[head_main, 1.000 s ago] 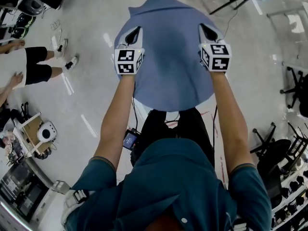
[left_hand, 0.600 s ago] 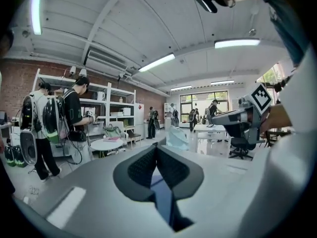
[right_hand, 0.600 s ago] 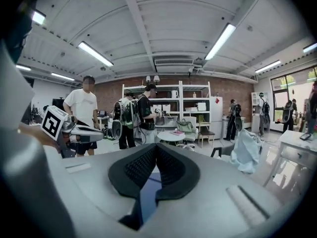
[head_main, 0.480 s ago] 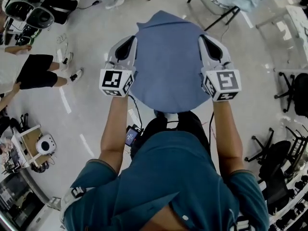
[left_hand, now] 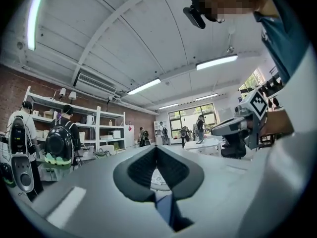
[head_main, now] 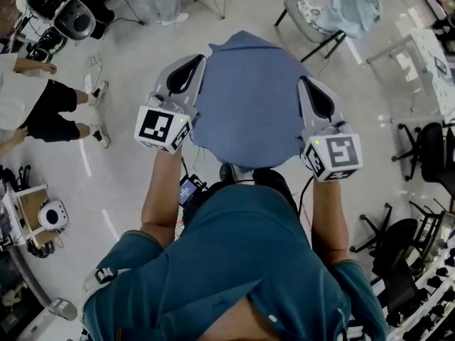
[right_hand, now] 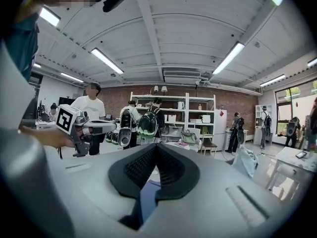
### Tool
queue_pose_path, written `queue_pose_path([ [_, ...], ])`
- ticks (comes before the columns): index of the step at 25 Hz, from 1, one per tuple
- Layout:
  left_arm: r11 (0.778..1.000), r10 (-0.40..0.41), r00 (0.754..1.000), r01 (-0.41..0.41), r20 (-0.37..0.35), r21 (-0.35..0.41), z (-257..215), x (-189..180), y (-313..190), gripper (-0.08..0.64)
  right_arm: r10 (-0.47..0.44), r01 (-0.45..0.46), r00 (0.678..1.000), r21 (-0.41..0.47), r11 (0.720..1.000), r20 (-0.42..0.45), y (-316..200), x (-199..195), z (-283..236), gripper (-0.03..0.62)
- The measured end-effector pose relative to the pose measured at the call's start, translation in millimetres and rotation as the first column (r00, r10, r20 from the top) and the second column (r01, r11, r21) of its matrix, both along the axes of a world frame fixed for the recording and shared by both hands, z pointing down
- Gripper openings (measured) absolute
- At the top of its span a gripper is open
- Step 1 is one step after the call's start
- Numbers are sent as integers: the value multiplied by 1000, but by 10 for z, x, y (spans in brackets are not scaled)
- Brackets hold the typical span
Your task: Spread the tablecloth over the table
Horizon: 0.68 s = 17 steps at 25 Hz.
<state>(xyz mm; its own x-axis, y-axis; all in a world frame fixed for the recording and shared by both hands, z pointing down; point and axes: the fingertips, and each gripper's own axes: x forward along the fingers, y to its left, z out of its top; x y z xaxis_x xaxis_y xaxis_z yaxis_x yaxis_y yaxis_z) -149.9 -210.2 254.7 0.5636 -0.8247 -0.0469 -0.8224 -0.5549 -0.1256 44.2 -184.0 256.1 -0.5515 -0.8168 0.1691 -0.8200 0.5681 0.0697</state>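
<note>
The left gripper (head_main: 190, 69) and the right gripper (head_main: 313, 89) are held out side by side, well apart, above the floor (head_main: 128, 155). Each gripper is clenched on the blue tablecloth (head_main: 249, 109): in both gripper views the dark pads meet with a strip of blue fabric pinched at their base.

The tablecloth spans the gap between the two grippers, one side edge in each. It spreads away from the person to a pointed far edge and sags at the near edge over the person's legs, hiding the floor beneath it.

Surroundings:
- Far right, beyond the cloth: a chair (head_main: 302, 13) with a pale fabric (head_main: 352, 9) draped on it
- Right edge: a white table (head_main: 426, 48) and black office chairs (head_main: 426, 148)
- Left: a bystander (head_main: 32, 105) in a white shirt and black shorts
- Far left: dark backpack-like equipment (head_main: 64, 13)
- Near left: a small round white device (head_main: 53, 215)
- Back wall, in the right gripper view: white shelves (right_hand: 173, 105) against brick
</note>
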Motion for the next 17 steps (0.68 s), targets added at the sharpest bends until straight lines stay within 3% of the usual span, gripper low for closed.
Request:
queue_pose_path([
  [17,998,45,998,-43,-43,49,-260,-73,384,0,38,-38,999,58,998,-10,430,-106,-312,9],
])
